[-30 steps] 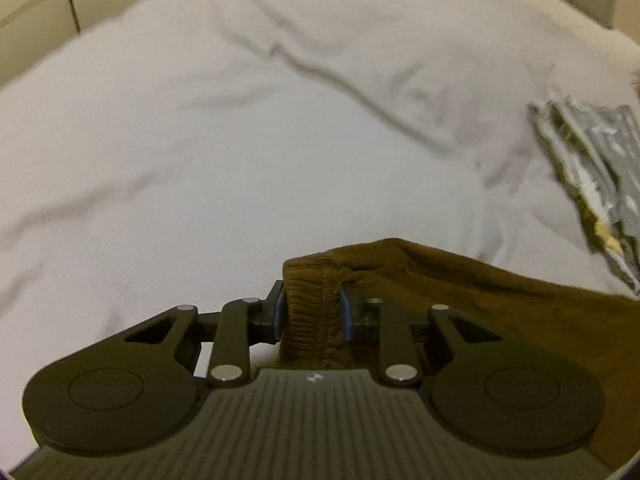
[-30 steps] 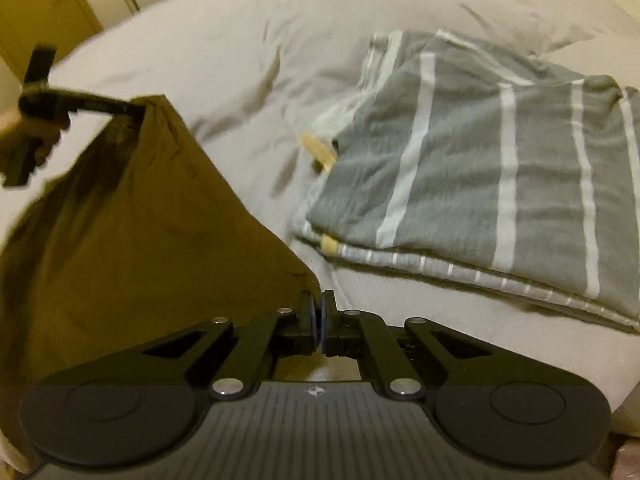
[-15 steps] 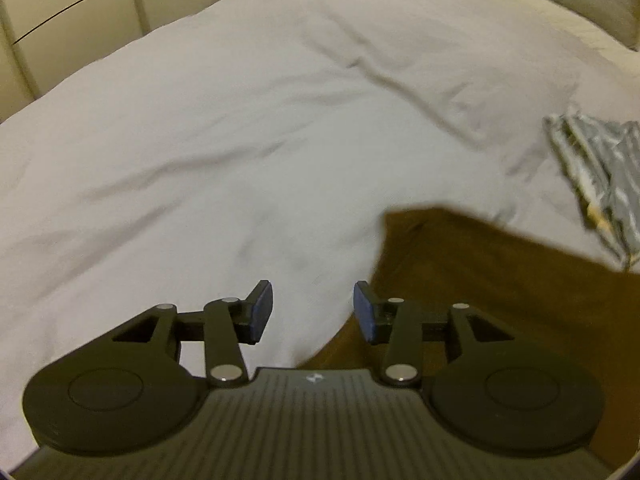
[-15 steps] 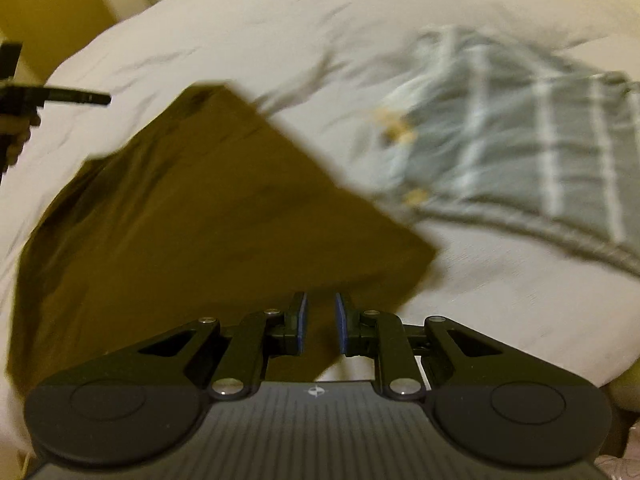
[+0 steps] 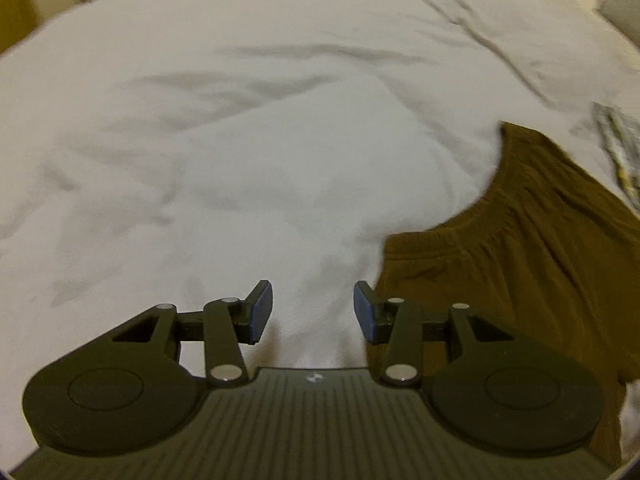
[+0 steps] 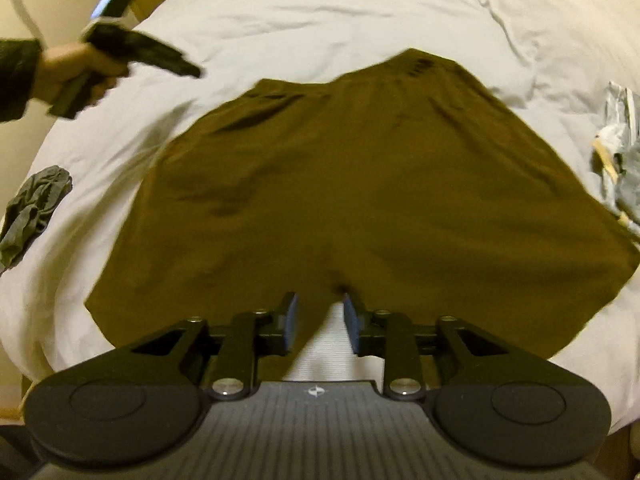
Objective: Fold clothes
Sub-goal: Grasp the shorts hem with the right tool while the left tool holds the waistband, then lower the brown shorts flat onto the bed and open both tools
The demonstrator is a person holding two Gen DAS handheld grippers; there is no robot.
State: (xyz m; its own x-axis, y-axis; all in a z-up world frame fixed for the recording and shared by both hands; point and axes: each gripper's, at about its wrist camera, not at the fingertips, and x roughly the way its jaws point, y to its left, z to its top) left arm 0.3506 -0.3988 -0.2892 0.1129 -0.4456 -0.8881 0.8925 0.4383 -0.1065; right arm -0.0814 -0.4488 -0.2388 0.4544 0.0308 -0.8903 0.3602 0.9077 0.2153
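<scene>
The brown shorts (image 6: pixel 360 200) lie spread flat on the bed (image 6: pixel 340 12), waistband away from the person; the right gripper (image 6: pixel 316 322) hovers at the crotch, jaws spread and empty; the left gripper (image 5: pixel 313 310), likewise spread, sits beside the waistband; laying-out looks done; next, pinch one side and fold across.

Brown shorts (image 6: pixel 360 200) flat on bed

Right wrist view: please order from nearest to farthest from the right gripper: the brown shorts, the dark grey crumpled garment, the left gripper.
1. brown shorts: directly ahead of the right gripper, spread flat.
2. dark grey crumpled garment: far left, at the bed's edge.
3. left gripper: upper left, beyond the shorts.
</scene>
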